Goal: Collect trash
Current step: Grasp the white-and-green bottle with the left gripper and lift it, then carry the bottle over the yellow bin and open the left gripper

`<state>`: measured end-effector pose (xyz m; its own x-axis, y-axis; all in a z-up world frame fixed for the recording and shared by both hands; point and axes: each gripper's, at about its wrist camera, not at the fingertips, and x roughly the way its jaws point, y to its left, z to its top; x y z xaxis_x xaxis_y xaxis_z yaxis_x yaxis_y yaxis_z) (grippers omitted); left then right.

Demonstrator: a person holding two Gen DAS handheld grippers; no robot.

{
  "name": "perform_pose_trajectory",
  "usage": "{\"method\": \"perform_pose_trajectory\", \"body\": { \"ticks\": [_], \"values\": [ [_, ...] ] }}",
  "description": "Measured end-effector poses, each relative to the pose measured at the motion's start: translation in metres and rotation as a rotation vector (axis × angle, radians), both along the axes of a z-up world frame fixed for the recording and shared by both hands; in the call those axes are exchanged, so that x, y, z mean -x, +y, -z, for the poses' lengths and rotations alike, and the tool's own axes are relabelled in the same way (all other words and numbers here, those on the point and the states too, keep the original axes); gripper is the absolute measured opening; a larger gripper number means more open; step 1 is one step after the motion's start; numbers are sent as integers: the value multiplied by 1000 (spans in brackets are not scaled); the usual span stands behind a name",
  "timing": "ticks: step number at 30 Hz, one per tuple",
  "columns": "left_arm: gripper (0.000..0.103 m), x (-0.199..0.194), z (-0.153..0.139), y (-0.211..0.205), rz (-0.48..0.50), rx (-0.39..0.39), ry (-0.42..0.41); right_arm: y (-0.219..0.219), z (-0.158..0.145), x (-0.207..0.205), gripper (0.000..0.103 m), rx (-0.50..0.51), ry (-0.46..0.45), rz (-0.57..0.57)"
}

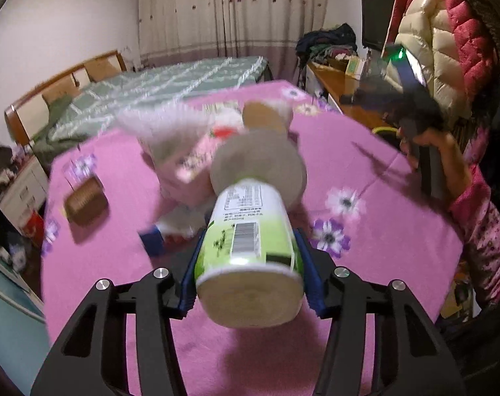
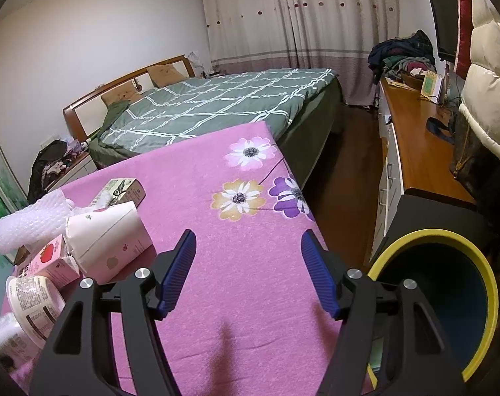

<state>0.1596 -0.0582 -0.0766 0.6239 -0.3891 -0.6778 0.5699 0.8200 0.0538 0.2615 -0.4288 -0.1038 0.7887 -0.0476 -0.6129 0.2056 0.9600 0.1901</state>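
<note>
My left gripper (image 1: 250, 277) is shut on a green and white paper cup (image 1: 250, 231) with a barcode, which lies between the blue pads with its base toward the camera. Behind it on the pink tablecloth (image 1: 349, 165) is a blurred heap of trash: a pink carton (image 1: 190, 165), bubble wrap (image 1: 164, 125) and a round tub (image 1: 259, 161). My right gripper (image 2: 248, 247) stands open above the pink tablecloth (image 2: 250, 297), with nothing between its fingers. To its left lie a white paper cup (image 2: 108, 241), a pink apple carton (image 2: 51, 260) and a white tub (image 2: 32, 303).
A bin with a yellow rim (image 2: 448, 297) stands off the table's right edge, beside a wooden desk (image 2: 418, 151). A green bed (image 2: 216, 105) lies beyond the table. A brown box (image 1: 84, 201) sits at the table's left. A person's hand and pink sleeve (image 1: 474, 204) are at the right.
</note>
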Motion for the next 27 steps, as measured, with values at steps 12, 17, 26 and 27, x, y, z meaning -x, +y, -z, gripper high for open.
{"method": "perform_pose_trajectory", "body": {
  "ticks": [12,17,26,27],
  "values": [
    [52,-27,-43,-23,-56,-12,-108,-6,-4,6,63,-31,-26,-2],
    [52,-31,-46,-30,-64,-8,-109,-7,-6,8,63,-37,-35,-12],
    [52,-19,-69,-46,-59,-26,-149,-14,-23,29,63,-54,-71,3],
    [52,-17,-72,-48,-57,-27,-155,-17,-25,34,63,-61,-74,6]
  ]
}}
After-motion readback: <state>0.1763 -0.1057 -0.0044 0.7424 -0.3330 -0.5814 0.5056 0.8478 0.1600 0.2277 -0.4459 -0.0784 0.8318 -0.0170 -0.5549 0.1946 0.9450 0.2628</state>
